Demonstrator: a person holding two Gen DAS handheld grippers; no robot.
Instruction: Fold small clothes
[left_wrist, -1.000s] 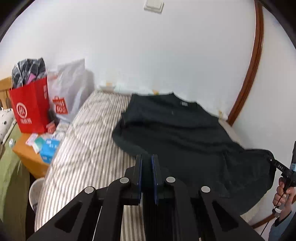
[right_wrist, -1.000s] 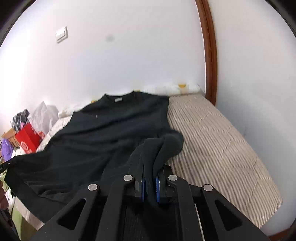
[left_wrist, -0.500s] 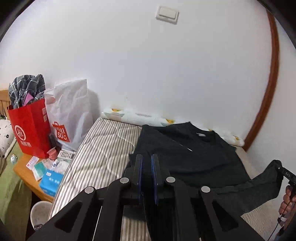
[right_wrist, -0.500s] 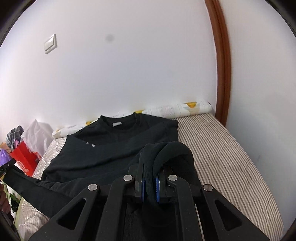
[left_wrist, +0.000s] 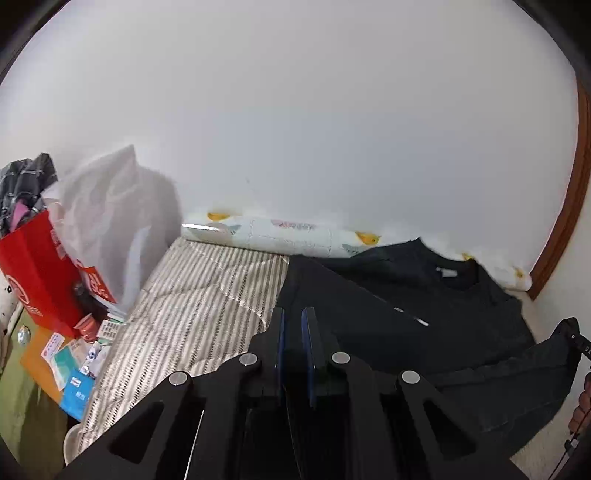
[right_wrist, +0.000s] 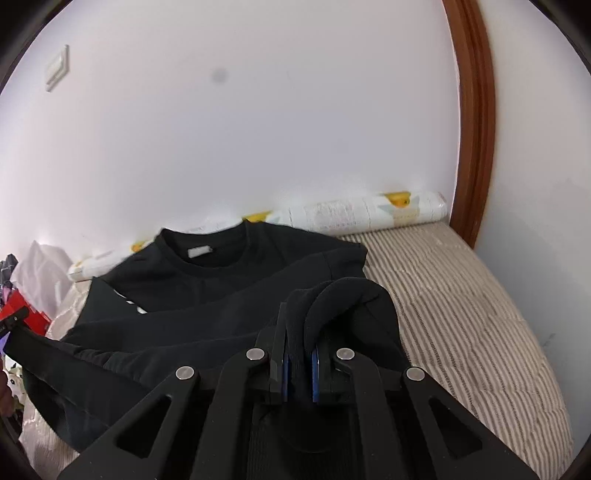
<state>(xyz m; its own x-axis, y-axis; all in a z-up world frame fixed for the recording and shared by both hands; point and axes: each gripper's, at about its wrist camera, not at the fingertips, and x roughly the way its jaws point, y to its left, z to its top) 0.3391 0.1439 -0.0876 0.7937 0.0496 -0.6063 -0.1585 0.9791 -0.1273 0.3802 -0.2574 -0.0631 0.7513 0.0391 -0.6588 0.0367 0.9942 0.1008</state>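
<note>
Leftmost, red bag (left_wrist: 35, 280) and white bag (left_wrist: 107, 221) stood beside the bed (left_wrist: 192, 295). My left gripper (left_wrist: 292, 332) was clamped on the shirt (left_wrist: 388, 317) hem. Shirt lay on the bed, collar toward the wall. My right gripper (right_wrist: 299, 354) pinched bunched shirt fabric.

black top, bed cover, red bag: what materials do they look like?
Black top: matte knit, likely cotton jersey; it drapes limp and bunches softly. Bed cover: quilted woven cloth, striped beige, with stitched diamond lines. Red bag: stiff and flat-sided, probably coated paper; hard to confirm.
</note>
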